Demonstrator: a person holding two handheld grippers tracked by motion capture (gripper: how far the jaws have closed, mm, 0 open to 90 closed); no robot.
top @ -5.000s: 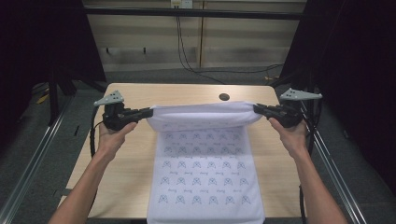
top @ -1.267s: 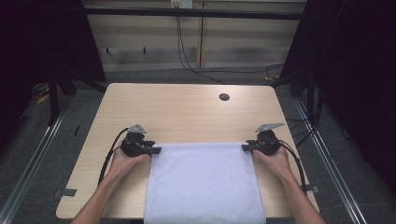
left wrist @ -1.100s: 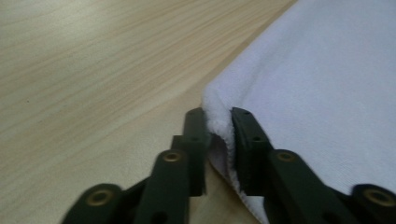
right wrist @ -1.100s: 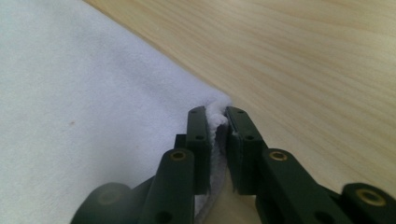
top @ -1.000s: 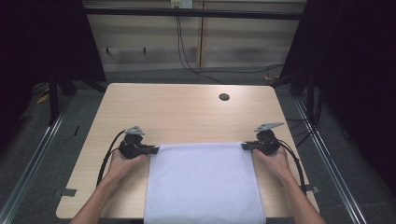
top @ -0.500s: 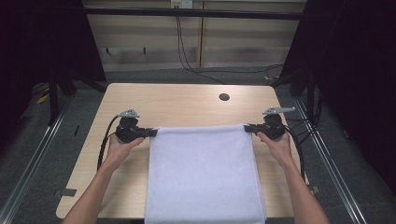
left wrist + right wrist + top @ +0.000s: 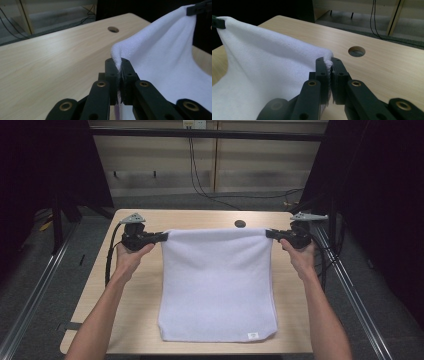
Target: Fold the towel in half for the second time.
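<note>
Light wood surface [image 7: 135, 285] on a grey floor, dark curtains both sides, cables on the back wall. White cloth [image 7: 217, 280] sits mid-surface, plain side up, top edge lifted and stretched taut between both tongs, lower part draped flat toward the near edge. Small tag [image 7: 253, 336] at the cloth's near right corner.

Left tongs [image 7: 162, 236] clamped tight on the cloth's far left corner; in the left gripper view the two black jaws pinch a fold of white cloth [image 7: 160, 62] with no gap, the corner poking up above the tips of the left tongs [image 7: 119, 65]. Right tongs [image 7: 270, 233] clamped on the far right corner; the right gripper view shows the same, right tongs [image 7: 328, 64] with jaws closed on the cloth [image 7: 262, 67] edge. Each gripper view also shows the other tongs far off, gripping the opposite corner.

Left hand [image 7: 131, 257] and right hand [image 7: 301, 256] wrap the handles, forearms coming in from the bottom of the high view. Round hole [image 7: 240, 224] in the surface just beyond the cloth's top edge, right of centre. Black cable [image 7: 109, 255] loops down from the left tongs along the surface's left side.
</note>
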